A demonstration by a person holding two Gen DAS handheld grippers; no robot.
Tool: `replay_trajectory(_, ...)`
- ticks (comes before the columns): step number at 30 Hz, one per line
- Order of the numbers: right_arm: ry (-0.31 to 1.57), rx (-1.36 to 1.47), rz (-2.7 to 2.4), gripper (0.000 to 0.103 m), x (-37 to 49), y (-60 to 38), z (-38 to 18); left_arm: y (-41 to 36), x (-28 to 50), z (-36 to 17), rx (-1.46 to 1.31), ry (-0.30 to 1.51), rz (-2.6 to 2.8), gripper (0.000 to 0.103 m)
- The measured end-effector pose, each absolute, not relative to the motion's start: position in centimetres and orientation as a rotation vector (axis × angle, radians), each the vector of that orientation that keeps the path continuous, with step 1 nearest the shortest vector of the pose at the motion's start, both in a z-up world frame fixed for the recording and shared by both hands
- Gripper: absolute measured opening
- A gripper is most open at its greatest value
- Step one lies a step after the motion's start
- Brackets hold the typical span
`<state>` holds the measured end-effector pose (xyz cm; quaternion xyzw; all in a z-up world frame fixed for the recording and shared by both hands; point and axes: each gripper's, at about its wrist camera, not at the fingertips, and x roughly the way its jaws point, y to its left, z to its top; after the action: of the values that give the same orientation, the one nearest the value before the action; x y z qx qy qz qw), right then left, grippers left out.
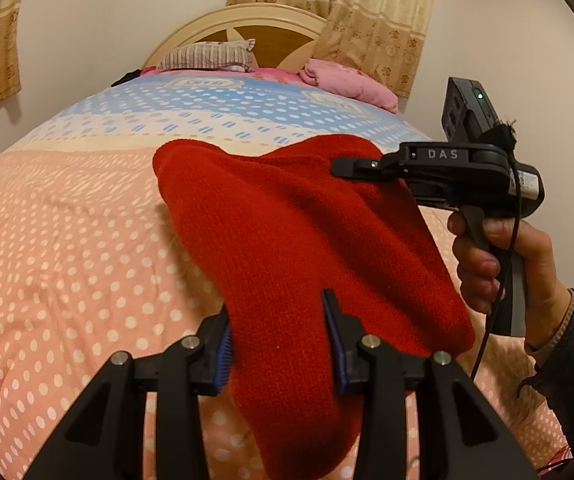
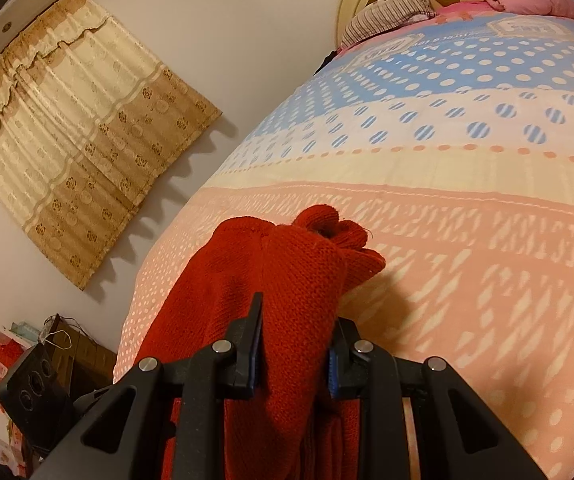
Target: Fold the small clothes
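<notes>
Left gripper (image 1: 283, 344) is clamped on one edge of a red knit garment (image 1: 287, 232), w/ cloth bunched between its blue pads; right gripper (image 2: 297, 344) likewise grips a thick bunch of the same knit, so the piece hangs stretched between both, lifted above the bed (image 1: 67, 240) rather than lying on it. Judged step: carrying/spreading the garment prior to a fold; no fold looks made yet. Next move prob. calls for lowering it flat onto the quilt, keeping both edges taut so the knit lands w/o wrinkles, then releasing one side to regrip; the bunched cuff or collar end (image 2: 335, 224) may need smoothing. Work area is a soft quilted cover, pink w/ white dots near, cream and blue bands farther on. Beyond: striped pillow (image 1: 207, 54), pink bedding (image 1: 343, 80), rounded headboard (image 1: 247, 20), patterned curtains (image 2: 75, 128), pale walls. Person's right hand (image 1: 499, 264) holds the other tool's handle.
</notes>
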<state>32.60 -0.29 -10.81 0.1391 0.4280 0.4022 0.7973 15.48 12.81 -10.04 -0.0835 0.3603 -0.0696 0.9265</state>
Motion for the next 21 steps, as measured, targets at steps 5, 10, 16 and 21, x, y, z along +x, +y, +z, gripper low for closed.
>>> replay_trajectory(5, 0.928, 0.283, 0.882, 0.025, 32.5, 1.1, -10.8, 13.5, 15.1, -10.3, -0.182, 0.741, -0.130, 0.041)
replay_trajectory(10, 0.933, 0.279, 0.893, 0.025, 32.5, 2.1, -11.0, 14.4, 14.8, -10.6, -0.193, 0.740, -0.118, 0.041)
replay_trajectory(16, 0.945, 0.277, 0.895, 0.025, 32.7, 3.1, -11.4, 15.1, 14.2, -11.4, -0.201, 0.747, -0.111, 0.041)
replay_trajectory(21, 0.952, 0.273, 0.894, 0.025, 32.8, 3.5, -11.7, 15.5, 13.8, -11.8, -0.207, 0.752, -0.110, 0.041)
